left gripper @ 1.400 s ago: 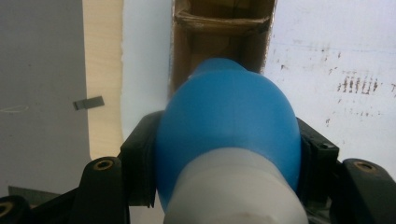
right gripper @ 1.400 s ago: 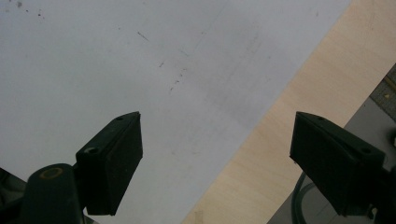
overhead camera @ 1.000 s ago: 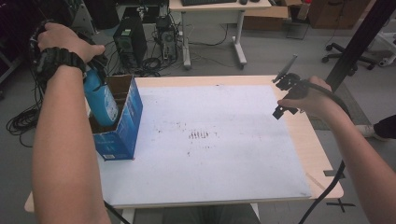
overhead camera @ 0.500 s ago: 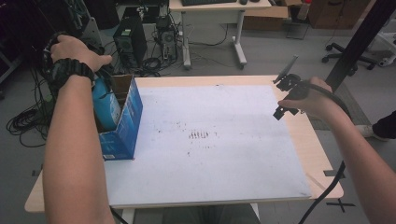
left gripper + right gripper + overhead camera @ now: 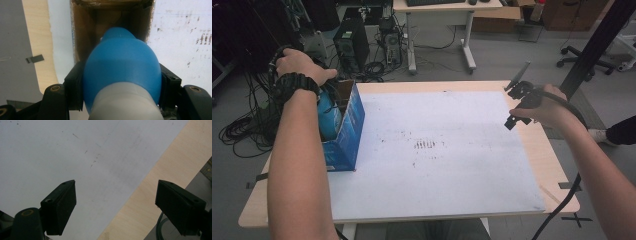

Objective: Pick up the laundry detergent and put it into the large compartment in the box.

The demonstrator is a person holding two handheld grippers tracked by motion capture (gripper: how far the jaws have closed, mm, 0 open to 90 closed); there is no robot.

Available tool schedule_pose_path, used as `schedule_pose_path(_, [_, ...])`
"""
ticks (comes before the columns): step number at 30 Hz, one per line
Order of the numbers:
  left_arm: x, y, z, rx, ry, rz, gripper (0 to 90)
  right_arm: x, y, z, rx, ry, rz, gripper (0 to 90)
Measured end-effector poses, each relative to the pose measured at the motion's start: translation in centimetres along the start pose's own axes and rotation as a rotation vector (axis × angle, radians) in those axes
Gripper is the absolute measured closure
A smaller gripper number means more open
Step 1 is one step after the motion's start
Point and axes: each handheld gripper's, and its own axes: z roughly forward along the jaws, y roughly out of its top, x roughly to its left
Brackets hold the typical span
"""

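High view: my left hand (image 5: 299, 67) is above the blue box (image 5: 346, 131), which stands on the left edge of the counter (image 5: 537, 150). The left hand-held gripper is mostly hidden under that hand. The blue bottle (image 5: 329, 117) stands inside the box, its body partly below the rim and the box's blue wall in front of it. A white sheet (image 5: 437, 150) covers most of the counter top; a patch of dark marks (image 5: 424, 145) sits near its middle. My right hand (image 5: 542, 107) is over the right edge of the sheet, well apart from the box, with the right hand-held gripper (image 5: 516, 107) pointing toward the sheet. Its cable (image 5: 562, 210) trails down off the counter's near right corner.

Left gripper view: the left hand-held gripper (image 5: 120, 86) is pinching the bottle (image 5: 122, 72), one black jaw pressed on each side of the blue bulge. Below the blue part the bottle turns pale grey. The bottle's far end points into the open box (image 5: 82, 32), brown cardboard inside. Sheet (image 5: 180, 37) to the right with dark specks; bare wood (image 5: 37, 37) to the left.

Right gripper view: the right hand-held gripper (image 5: 115, 205) is spread wide, nothing between the jaws. Beneath it, the sheet (image 5: 62, 152) and a strip of wood counter edge (image 5: 160, 170).
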Motion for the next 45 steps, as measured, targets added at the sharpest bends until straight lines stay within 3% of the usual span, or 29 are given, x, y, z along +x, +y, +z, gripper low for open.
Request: schedule_pose_path(45, [0.8, 0.4, 6.5, 0.061, 0.001, 0.012, 37.7, 0.3, 0.1, 0.3, 0.006, -0.005, -0.003, 17.4])
